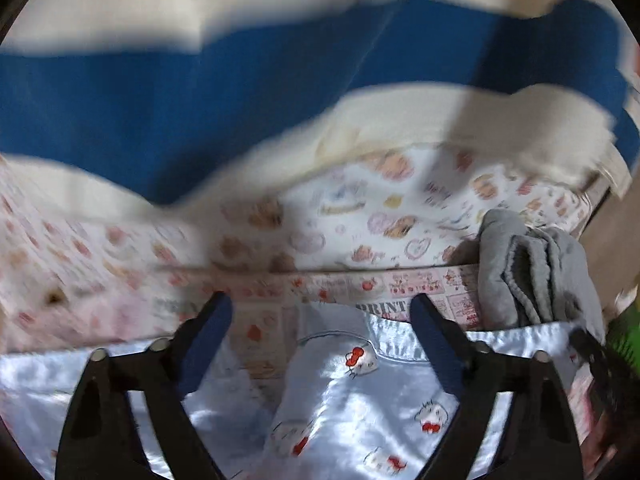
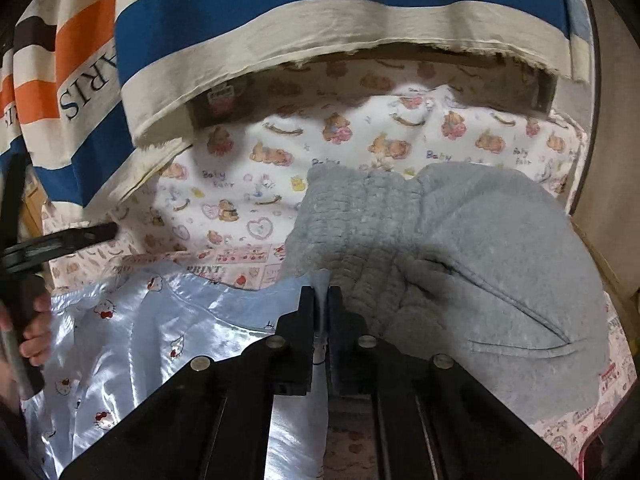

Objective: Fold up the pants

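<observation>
Shiny light-blue satin pants (image 1: 352,392) with small cat prints lie on a patterned bed sheet (image 1: 360,216). My left gripper (image 1: 320,312) is open above them, jaws wide apart, nothing between them. In the right wrist view the same pants (image 2: 120,344) spread to the lower left. My right gripper (image 2: 320,300) is shut on an edge of the pants, and the fabric runs up between the jaws. The left gripper (image 2: 80,236) and the hand holding it show at the left edge of that view.
Folded grey sweatpants (image 2: 480,260) lie on the bed to the right; they also show in the left wrist view (image 1: 536,276). A blue, cream and orange striped cloth (image 2: 280,20) hangs over the far side. A pillow (image 2: 360,136) with bear prints lies behind.
</observation>
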Demonstrator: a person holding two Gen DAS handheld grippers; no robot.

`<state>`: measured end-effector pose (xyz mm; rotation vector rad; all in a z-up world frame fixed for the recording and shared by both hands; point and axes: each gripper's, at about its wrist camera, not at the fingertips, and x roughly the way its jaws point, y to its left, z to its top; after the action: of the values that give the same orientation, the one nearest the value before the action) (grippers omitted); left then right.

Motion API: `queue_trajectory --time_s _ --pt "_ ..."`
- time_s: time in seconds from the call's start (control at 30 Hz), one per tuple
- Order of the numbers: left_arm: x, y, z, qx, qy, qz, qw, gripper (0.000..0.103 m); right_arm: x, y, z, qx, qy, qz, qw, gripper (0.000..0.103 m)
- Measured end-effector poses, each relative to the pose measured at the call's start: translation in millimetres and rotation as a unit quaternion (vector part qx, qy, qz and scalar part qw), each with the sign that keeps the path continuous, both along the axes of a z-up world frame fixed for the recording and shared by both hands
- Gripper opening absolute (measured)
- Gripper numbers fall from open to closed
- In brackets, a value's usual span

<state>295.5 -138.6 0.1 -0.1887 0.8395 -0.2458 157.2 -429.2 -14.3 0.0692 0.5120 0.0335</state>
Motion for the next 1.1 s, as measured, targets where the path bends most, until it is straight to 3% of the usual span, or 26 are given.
queue_trajectory --time_s 0.13,0.33,0.5,0.67,0.9,1.0,1.1 --pt "13.5 1.1 -27.9 -0.036 0.042 -0.008 0.9984 0.062 0.4 1.1 -0.5 -0.002 0.014 -0.005 1.000 0.006" --pt "5.5 2.9 -45.8 -0.058 0.031 -0.033 0.9973 0.060 -5.6 -3.8 4.2 -0.027 0.026 -0.076 0.996 0.006" --pt "4.1 4.3 -40.1 -0.077 0.033 -0.055 0.9950 0.043 -3.3 -0.6 1.0 -0.035 0.038 -0.070 0.996 0.006" --pt "4.8 -3.7 -38.8 -0.071 0.035 -0.067 0.9946 0.038 -4.8 2.2 1.2 -0.019 0.030 -0.046 0.998 0.006" --pt "12.5 0.2 -50.3 -0.087 0.049 -0.049 0.9939 0.002 -4.2 13.8 -1.5 -0.015 0.025 -0.007 1.000 0.006" --pt "5.7 -2.8 -40.3 -0.051 0.014 -0.042 0.9977 0.002 -4.5 13.8 -1.1 -0.007 0.020 0.000 1.000 0.006" --pt "-4.5 1.7 -21.9 -0.052 -0.036 -0.028 0.9976 0.002 -9.1 11.4 2.6 0.003 -0.002 -0.001 1.000 0.006"
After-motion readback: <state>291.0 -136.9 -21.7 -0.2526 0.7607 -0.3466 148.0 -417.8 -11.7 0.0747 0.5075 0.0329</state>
